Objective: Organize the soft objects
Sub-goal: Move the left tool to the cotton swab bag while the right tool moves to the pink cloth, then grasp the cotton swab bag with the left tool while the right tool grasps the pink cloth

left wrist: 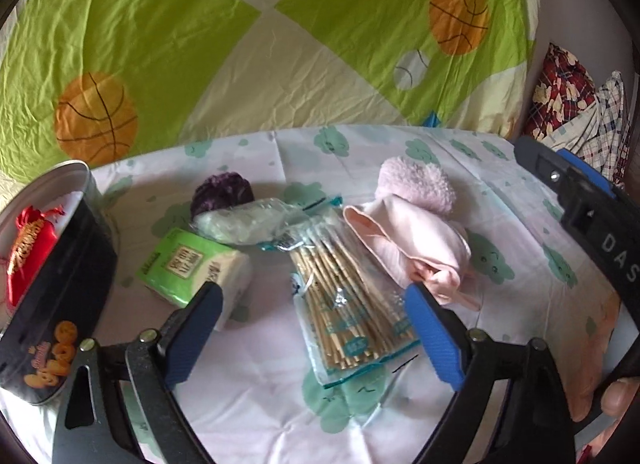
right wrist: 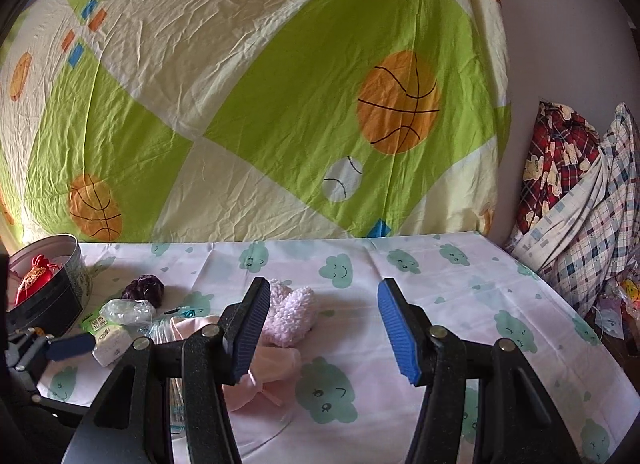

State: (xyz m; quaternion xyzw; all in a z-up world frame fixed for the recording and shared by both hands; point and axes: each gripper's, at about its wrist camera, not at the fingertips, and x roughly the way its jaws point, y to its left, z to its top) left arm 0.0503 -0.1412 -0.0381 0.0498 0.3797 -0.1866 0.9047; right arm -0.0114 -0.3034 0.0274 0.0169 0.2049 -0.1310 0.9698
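Bedsheet backdrop (left wrist: pixel 168 36) hangs well beyond both your tools, just screening the wall. Cloud-print cloth (left wrist: pixel 520 224) covers the table under everything, a plain work surface. Tin (left wrist: pixel 52 264) sits off the left side of your left gripper (left wrist: pixel 316 320), lid off, a red pouch (left wrist: pixel 28 240) already inside, so it reads as the drop spot. Pink folded cloth (left wrist: pixel 416 240) lies just ahead of your left tool's right finger, with a fluffy pink sock (left wrist: pixel 420 184) touching it on the far side. Cotton swab pack (left wrist: pixel 348 304) lies right between your left fingers, ahead of the pads; the jaws stand wide and nothing is pinched, likely lined up for a grab. Tissue pack (left wrist: pixel 192 264) rests against the outer side of your left finger, partly hidden by it. Clear wrapped bundle (left wrist: pixel 248 220) overlaps the swab pack's far end. Purple knit ball (left wrist: pixel 222 194) sits farthest ahead, touching the bundle. Your right gripper (right wrist: pixel 324 332) hovers about half open over bare cloth, empty, the sock just ahead of its left finger, seemingly waiting its turn.
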